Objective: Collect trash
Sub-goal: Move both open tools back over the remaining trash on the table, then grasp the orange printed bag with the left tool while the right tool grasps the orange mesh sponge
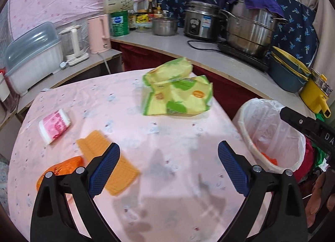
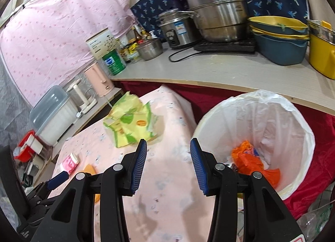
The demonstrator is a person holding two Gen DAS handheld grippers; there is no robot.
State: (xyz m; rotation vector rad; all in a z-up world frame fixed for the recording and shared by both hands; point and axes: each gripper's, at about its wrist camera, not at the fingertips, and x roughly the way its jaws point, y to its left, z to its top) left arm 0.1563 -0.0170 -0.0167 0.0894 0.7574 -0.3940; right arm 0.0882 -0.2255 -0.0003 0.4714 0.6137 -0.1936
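Note:
On the pink tablecloth [image 1: 167, 137] lie a crumpled yellow-green wrapper [image 1: 178, 93], an orange flat wrapper [image 1: 117, 170], an orange crumpled bag [image 1: 60, 168] and a pink-white packet [image 1: 54, 126]. My left gripper [image 1: 168, 158] is open and empty above the cloth, its left finger over the orange flat wrapper. A white-lined trash bin [image 2: 257, 112] stands right of the table with orange trash [image 2: 249, 160] inside. My right gripper [image 2: 168, 158] is open and empty over the table's right edge, next to the bin. The yellow-green wrapper [image 2: 132, 124] lies ahead of it.
A counter [image 1: 167, 41] runs behind the table with steel pots [image 1: 249, 30], a rice cooker [image 1: 201, 20], pink kettle [image 1: 99, 32], green tin [image 1: 119, 23], bottles, stacked blue-yellow bowls [image 1: 289, 72] and a yellow pot [image 1: 316, 93]. A plastic box [image 1: 31, 58] stands left.

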